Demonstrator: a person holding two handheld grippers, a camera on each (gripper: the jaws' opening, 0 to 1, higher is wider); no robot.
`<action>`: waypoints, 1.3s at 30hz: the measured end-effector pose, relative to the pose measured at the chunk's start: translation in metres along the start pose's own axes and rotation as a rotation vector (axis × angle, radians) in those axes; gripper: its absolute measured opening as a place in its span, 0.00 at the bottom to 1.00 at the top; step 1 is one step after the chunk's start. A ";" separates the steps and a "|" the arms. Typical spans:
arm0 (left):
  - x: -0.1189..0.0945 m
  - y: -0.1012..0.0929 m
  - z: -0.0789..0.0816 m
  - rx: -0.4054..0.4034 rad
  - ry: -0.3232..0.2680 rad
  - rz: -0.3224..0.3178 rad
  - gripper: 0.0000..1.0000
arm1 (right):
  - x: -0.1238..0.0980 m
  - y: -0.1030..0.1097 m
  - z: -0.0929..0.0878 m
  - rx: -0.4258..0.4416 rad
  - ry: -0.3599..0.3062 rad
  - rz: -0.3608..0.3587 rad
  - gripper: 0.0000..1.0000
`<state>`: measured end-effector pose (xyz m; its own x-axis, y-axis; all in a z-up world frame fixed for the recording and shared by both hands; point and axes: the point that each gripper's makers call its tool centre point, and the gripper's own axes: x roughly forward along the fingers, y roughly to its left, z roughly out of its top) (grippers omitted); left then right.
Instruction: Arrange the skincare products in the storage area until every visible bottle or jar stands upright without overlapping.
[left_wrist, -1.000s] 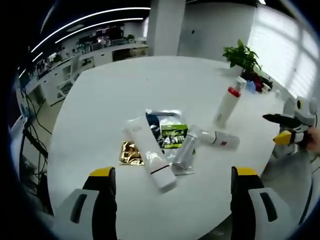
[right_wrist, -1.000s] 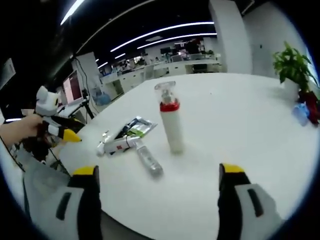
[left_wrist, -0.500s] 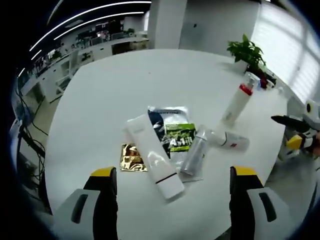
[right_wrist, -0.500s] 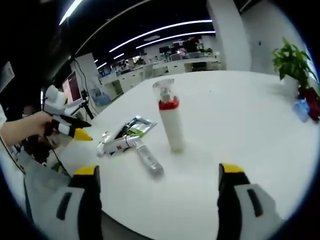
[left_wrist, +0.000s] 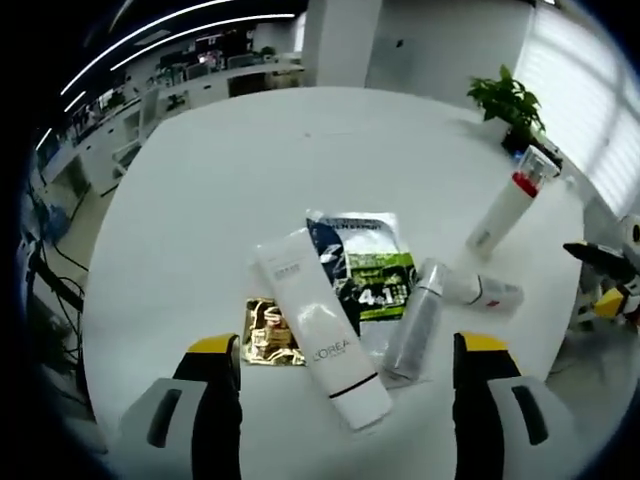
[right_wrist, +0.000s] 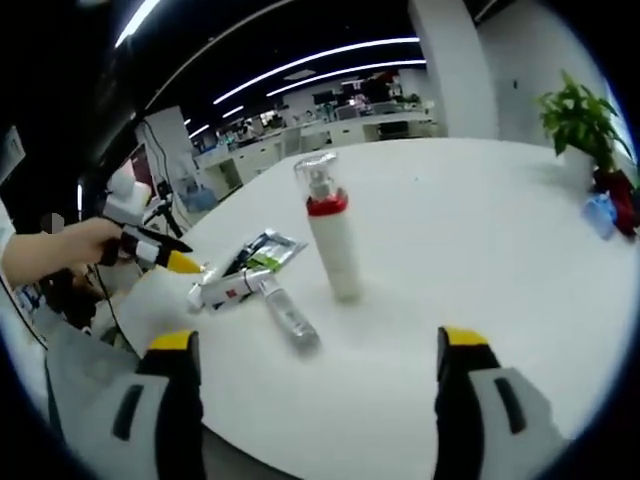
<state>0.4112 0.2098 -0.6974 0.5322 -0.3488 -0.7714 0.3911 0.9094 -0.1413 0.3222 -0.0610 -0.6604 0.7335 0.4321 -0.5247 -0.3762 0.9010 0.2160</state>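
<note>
On the round white table you have one product standing: the pump bottle with the red collar is upright, apart from the rest, toward the potted plant. Its clear cap and white body show well in the right gripper view; what is inside it cannot be seen.

All the other products lie flat in one cluster. The white tube lies diagonally, and its side covers an edge of the dark and green sachet. The gold sachet is touching the tube on the other side. The silver bottle lies beside the green sachet, and the small white bottle with a red mark lies just past its top end.

Your left gripper is empty, its jaws wide apart, hanging over the near end of the tube. Your right gripper is also spread wide and holds nothing; it is over bare table, well apart from the pump bottle.

Compared with a second ago, the cluster looks bigger and nearer in the left gripper view, so your left hand has come closer to it. In the right gripper view the left gripper's yellow tip now stands right by the lying products. The products themselves have not moved.
</note>
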 end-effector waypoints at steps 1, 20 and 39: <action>0.002 0.000 -0.001 0.001 0.008 -0.001 0.83 | 0.000 -0.001 0.000 0.003 0.002 -0.001 0.99; 0.040 0.017 -0.002 -0.046 0.092 0.054 0.75 | 0.005 -0.006 -0.007 0.014 0.021 -0.011 0.98; 0.059 0.035 -0.003 -0.061 0.129 0.119 0.61 | 0.005 -0.012 -0.012 0.022 0.034 -0.027 0.98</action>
<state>0.4539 0.2214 -0.7490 0.4700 -0.2093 -0.8575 0.2823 0.9561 -0.0786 0.3237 -0.0699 -0.6750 0.7236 0.4066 -0.5577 -0.3442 0.9130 0.2191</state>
